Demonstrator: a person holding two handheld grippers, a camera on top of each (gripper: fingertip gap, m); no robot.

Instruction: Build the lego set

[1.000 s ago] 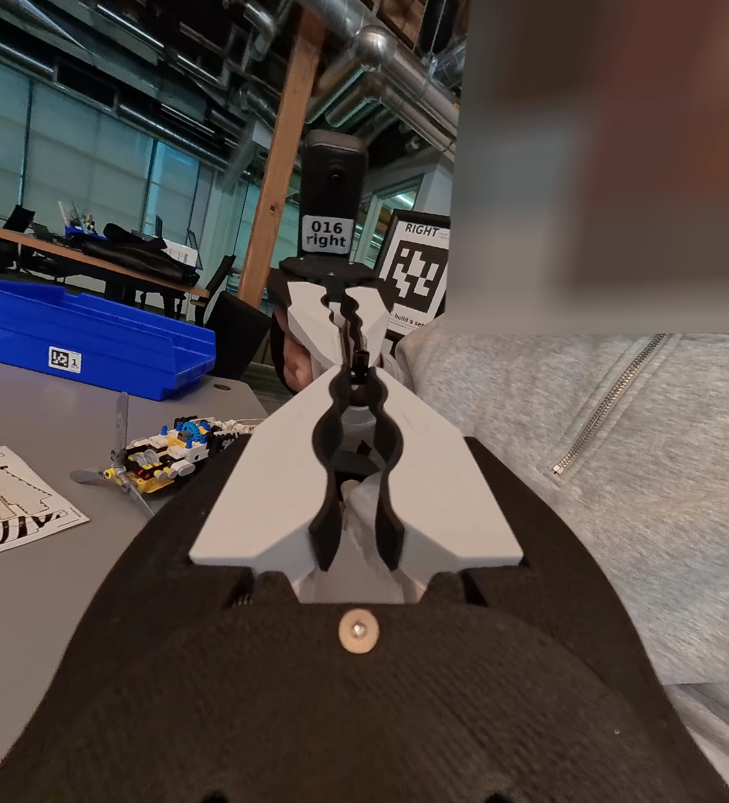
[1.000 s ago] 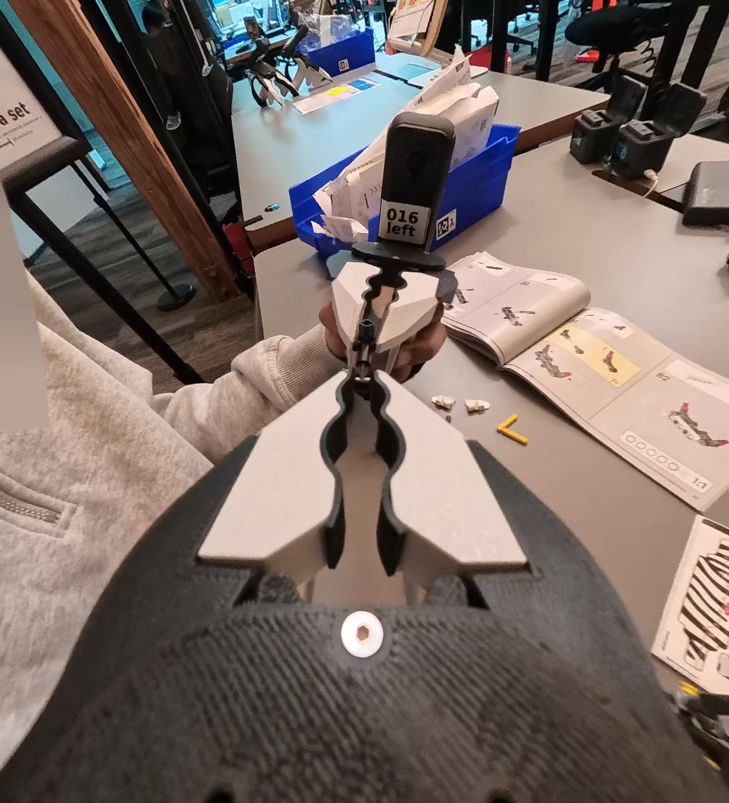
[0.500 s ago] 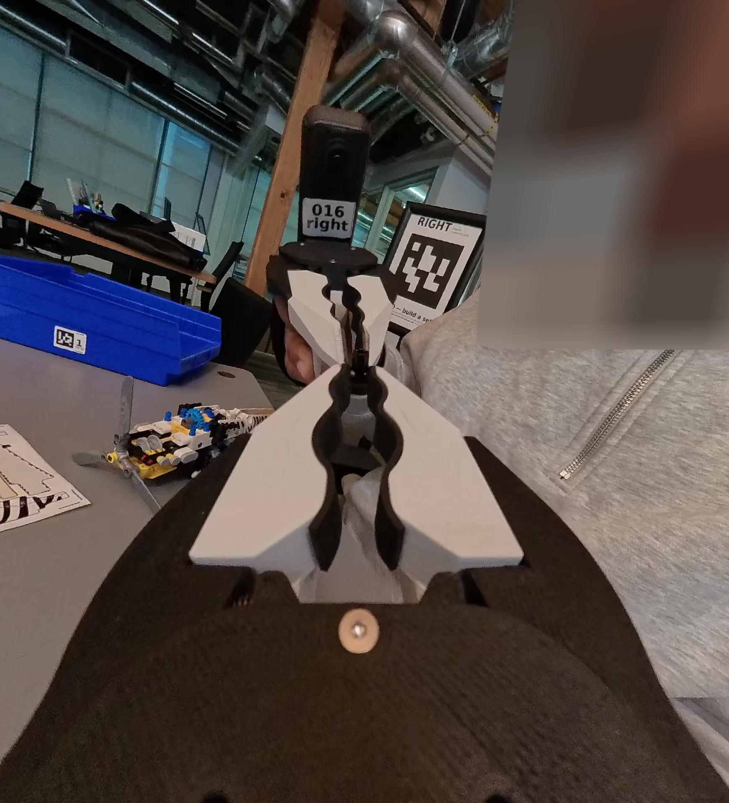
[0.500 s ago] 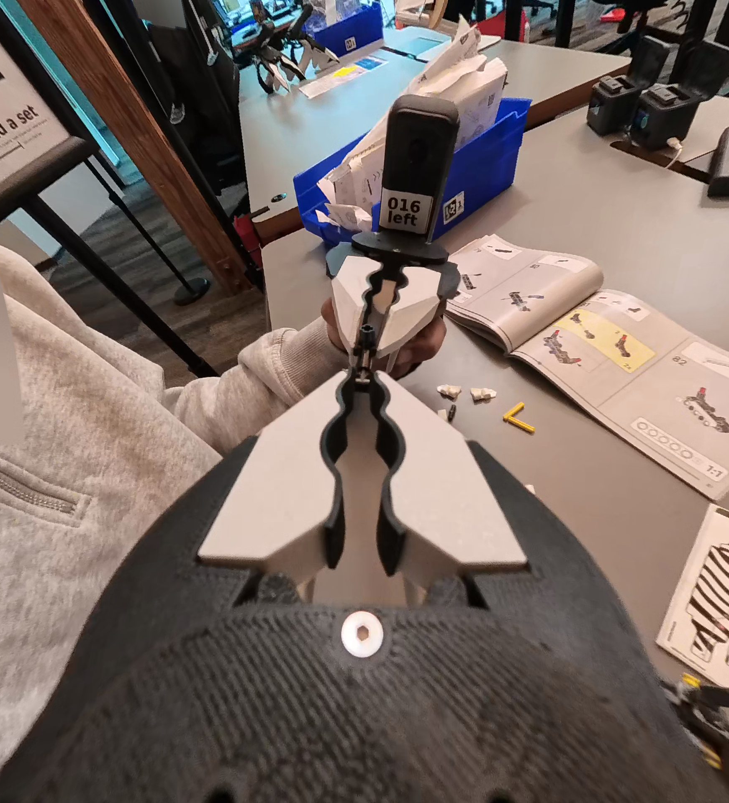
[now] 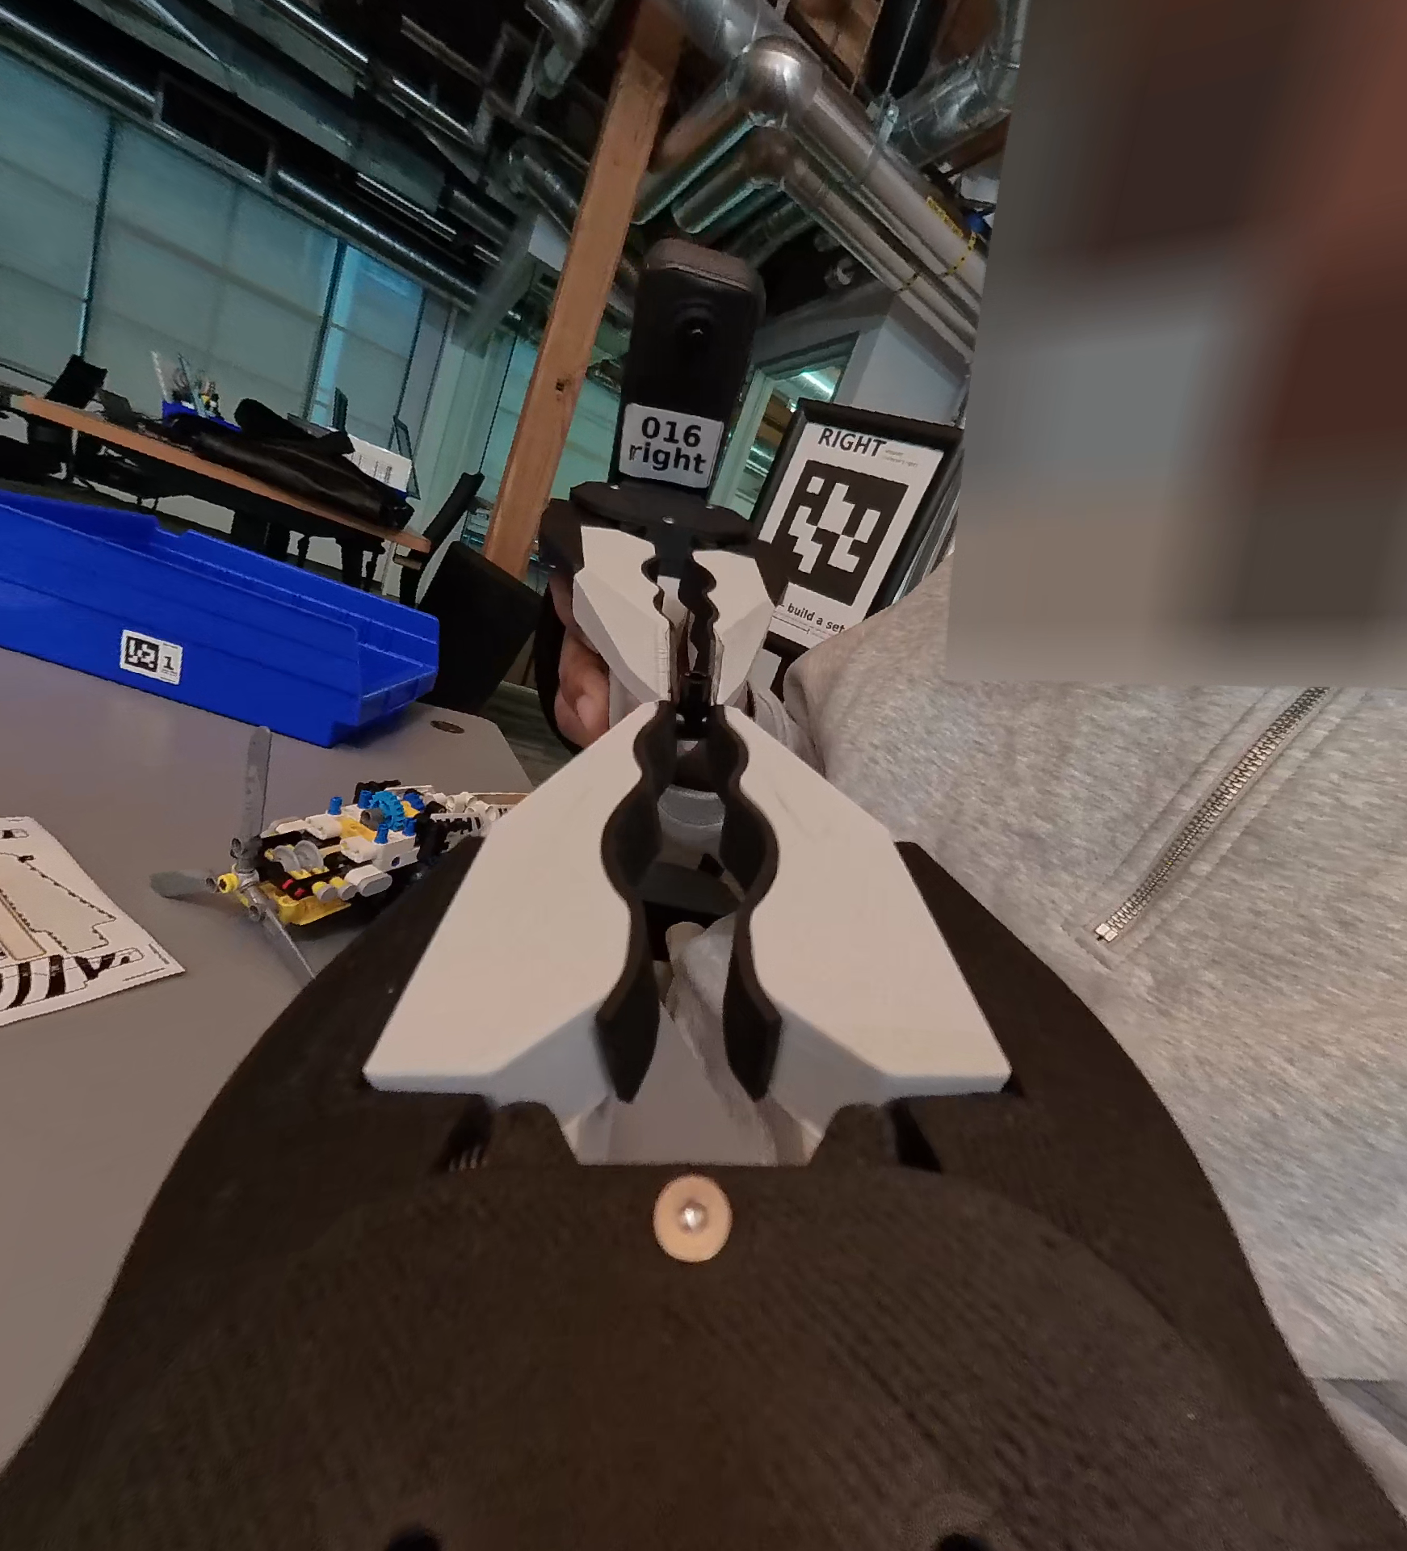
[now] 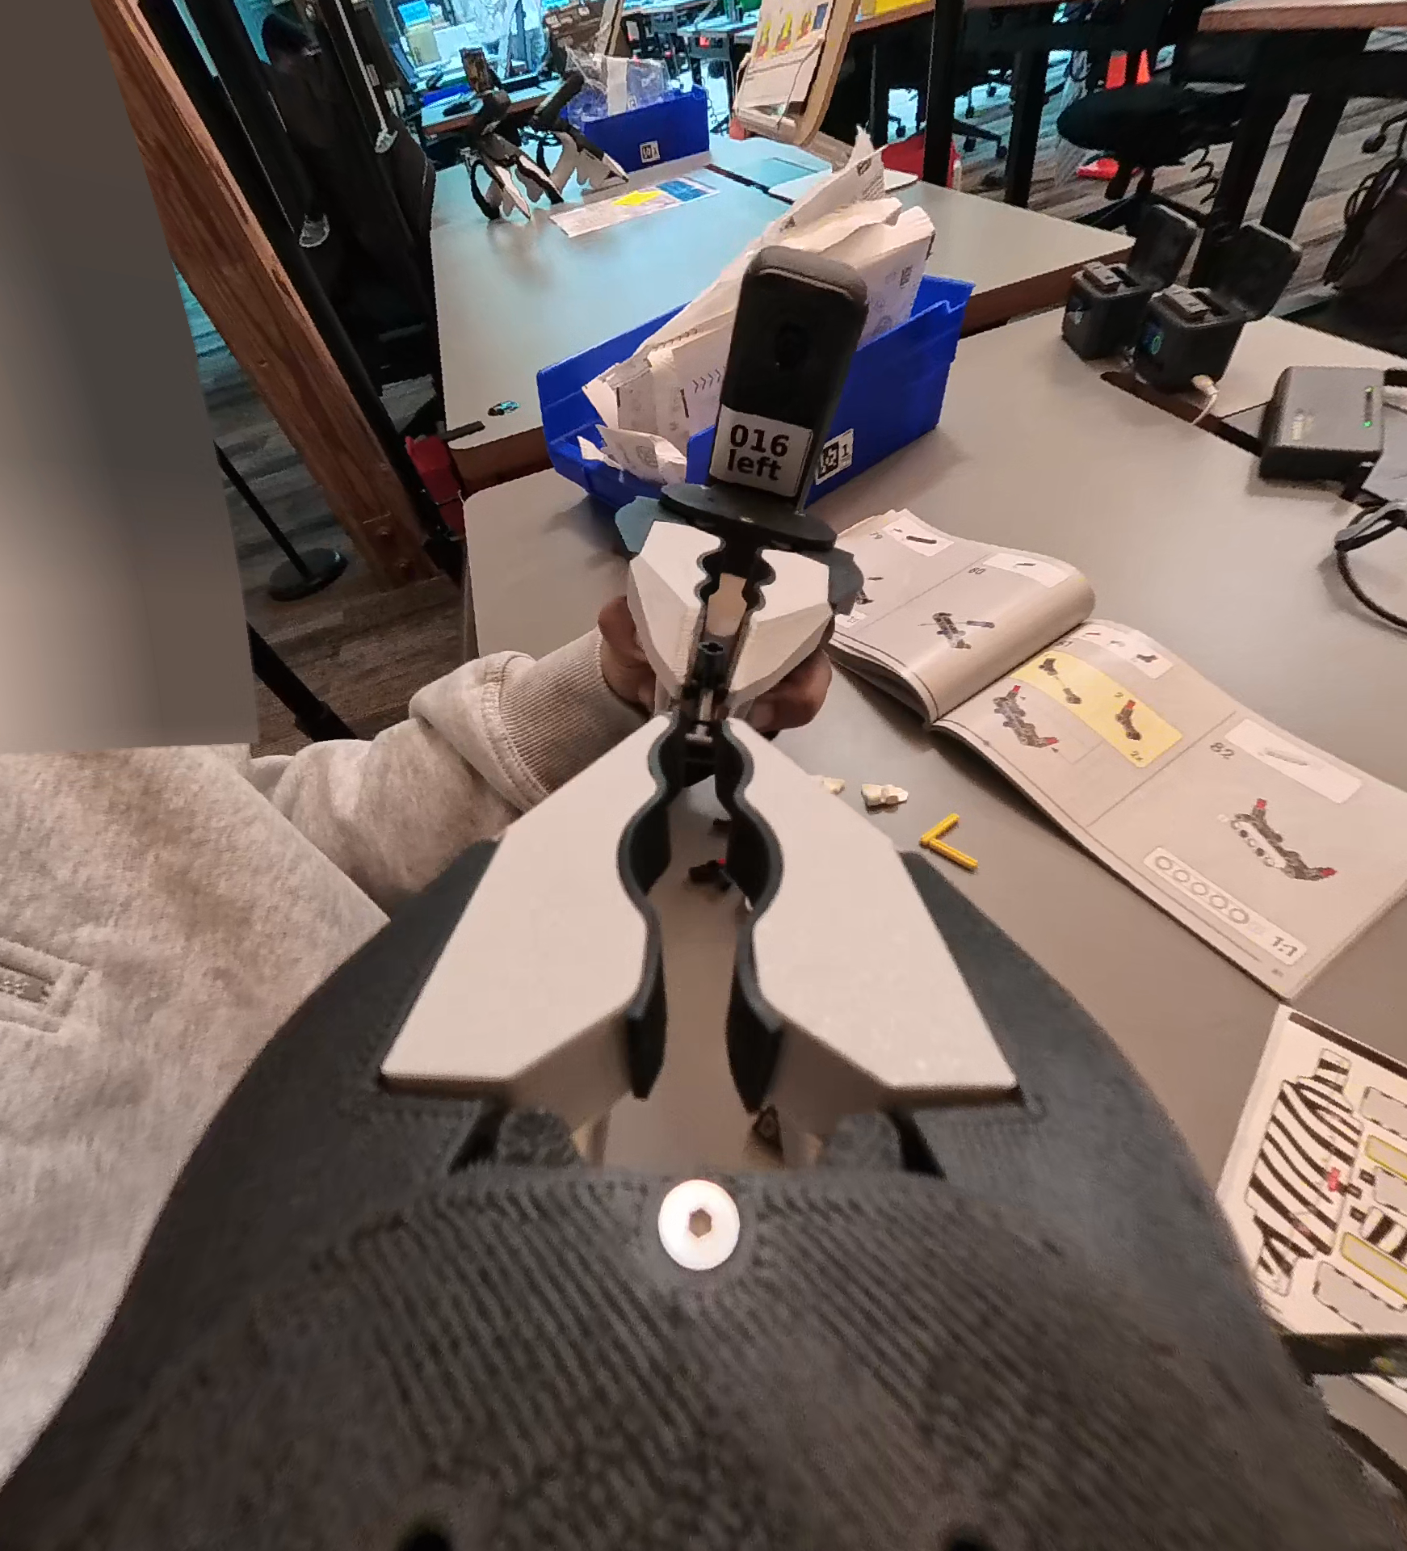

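Both grippers, left (image 5: 690, 713) and right (image 6: 696, 730), pinch one small black piece (image 6: 704, 680) tip to tip, probably to pass or join it.

Blue bin (image 5: 180, 604), zebra-striped sticker sheet (image 6: 1355, 1208), yellow angle piece (image 6: 948, 841), grey tabletop (image 6: 1103, 520).

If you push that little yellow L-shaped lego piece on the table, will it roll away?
Probably not. The yellow L-shaped piece lies flat on the grey table, and its bend should stop rolling, so it would likely slide. It looks small and thin, so probably light and easy to flick.
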